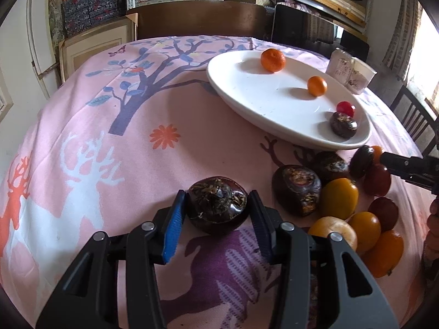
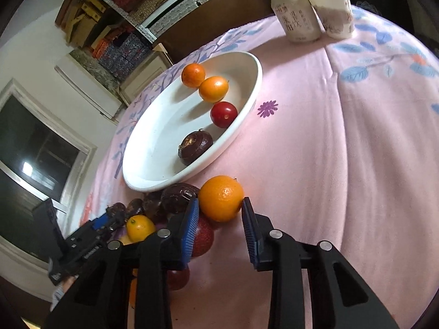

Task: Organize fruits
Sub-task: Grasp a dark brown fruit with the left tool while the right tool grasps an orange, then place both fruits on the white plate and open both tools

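Fruit sorting, mid-grab on both sides. We see the left claw [image 1: 217, 207] closed on a dark brown water chestnut [image 1: 218, 204]; both pads touch its sides and it sits on the pink printed tablecloth [image 1: 109, 137] covering the surface. Right claw [image 2: 221, 213] is narrowed around a small orange [image 2: 221, 198] at the near edge of the fruit pile; the pads look to be touching its sides, so we call it gripped, with the orange on the cloth.

White plate [image 1: 247, 104] sits further back on the surface. It holds four pieces set apart along its right side: a mandarin [image 1: 273, 59], a kumquat [image 1: 317, 86], a red cherry tomato [image 1: 345, 108] and another water chestnut [image 1: 343, 124].

Loose pile just in front of the plate, to the right of the left claw: two dark water chestnuts [image 1: 296, 189], yellow cherry tomatoes [image 1: 338, 198], dark red ones [image 1: 382, 212]. The pieces are touching each other.

Two white paper cups [image 2: 315, 13] stand side by side at the far edge of the surface, well apart from the plate. Shelves with boxes [image 1: 90, 2] behind.
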`<state>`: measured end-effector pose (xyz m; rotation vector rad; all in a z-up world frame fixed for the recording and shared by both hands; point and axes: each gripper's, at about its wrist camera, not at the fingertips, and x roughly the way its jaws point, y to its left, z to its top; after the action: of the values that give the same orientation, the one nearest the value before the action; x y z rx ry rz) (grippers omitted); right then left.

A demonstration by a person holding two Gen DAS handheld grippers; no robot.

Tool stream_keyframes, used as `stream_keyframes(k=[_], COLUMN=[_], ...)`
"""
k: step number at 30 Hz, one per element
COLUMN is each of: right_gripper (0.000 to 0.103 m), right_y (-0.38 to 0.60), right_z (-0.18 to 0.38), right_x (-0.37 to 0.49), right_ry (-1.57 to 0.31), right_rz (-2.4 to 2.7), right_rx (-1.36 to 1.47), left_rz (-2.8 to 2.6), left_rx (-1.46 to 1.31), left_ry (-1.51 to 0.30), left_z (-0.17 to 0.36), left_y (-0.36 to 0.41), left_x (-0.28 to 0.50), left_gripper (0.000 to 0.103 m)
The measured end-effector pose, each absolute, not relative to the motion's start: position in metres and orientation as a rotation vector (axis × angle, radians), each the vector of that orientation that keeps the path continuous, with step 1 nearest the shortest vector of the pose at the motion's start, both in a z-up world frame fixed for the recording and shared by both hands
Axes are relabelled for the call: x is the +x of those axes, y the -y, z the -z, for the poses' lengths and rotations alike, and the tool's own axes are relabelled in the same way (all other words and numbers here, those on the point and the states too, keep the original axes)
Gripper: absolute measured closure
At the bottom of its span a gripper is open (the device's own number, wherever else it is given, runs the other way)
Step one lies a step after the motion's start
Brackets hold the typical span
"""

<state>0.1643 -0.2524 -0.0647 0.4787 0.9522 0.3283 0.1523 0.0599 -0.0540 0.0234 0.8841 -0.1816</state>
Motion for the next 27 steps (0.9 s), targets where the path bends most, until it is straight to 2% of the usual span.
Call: stream_keyframes(k=[4,6,9,11,14,15,16,17,19,21,25,26,27], right_gripper=[0.074,0.102,0.101,0.097,0.079,0.062,0.05,0.042,0.045,0.06,0.062,0.069,0.085], right_y=[0.252,0.257,0.263,0.259,0.262,0.262,0.262,0.261,0.257,0.251,0.248,0.249,0.251], right_z=[0.056,0.047,0.035,0.036,0.048,0.049,0.05,0.051,0.052,0.059,0.071,0.072,0.073], right_x=[0.154,0.148,0.147,0.155,0.16,0.16,0.16,0.16,0.164,0.169,0.173,0.174,0.173], right_ry=[-0.912,-0.871,-0.834,-0.874,-0.922,-0.929,-0.934,-0.93,-0.926,-0.958,-0.988,-0.986,-0.978], right_rz=[-0.306,-0.304,-0.322,-0.333,-0.335,-0.322,-0.303,-0.292,-0.314,-0.339,-0.364,-0.369,-0.374], right_rx=[0.434,0.442,0.478,0.441,0.468,0.46,0.446,0.44,0.445,0.462,0.498,0.51,0.535], left_rz=[0.183,0.182,0.208,0.232,0.261,0.277,0.286,0.288,0.28,0.286,0.284,0.286,0.287], left_rx=[0.02,0.003,-0.008,-0.014,-0.017,-0.02,-0.018,-0.011,-0.006,-0.013,-0.013,-0.014,-0.015], left_ry=[-0.845,-0.805,-0.776,-0.765,-0.741,-0.745,-0.753,-0.755,-0.753,-0.754,-0.751,-0.753,-0.755], left_z=[0.045,0.033,0.016,0.006,0.002,0.003,0.005,0.006,0.007,0.007,0.006,0.006,0.006], left_y=[-0.059,-0.06,-0.053,-0.043,-0.032,-0.029,-0.028,-0.027,-0.028,-0.029,-0.029,-0.029,-0.029], left_x=[0.148,0.145,0.151,0.159,0.163,0.164,0.164,0.164,0.163,0.163,0.162,0.162,0.162], left_gripper=[0.058,0.058,0.058,0.058,0.058,0.058,0.058,0.058,0.058,0.058,0.058,0.058,0.058])
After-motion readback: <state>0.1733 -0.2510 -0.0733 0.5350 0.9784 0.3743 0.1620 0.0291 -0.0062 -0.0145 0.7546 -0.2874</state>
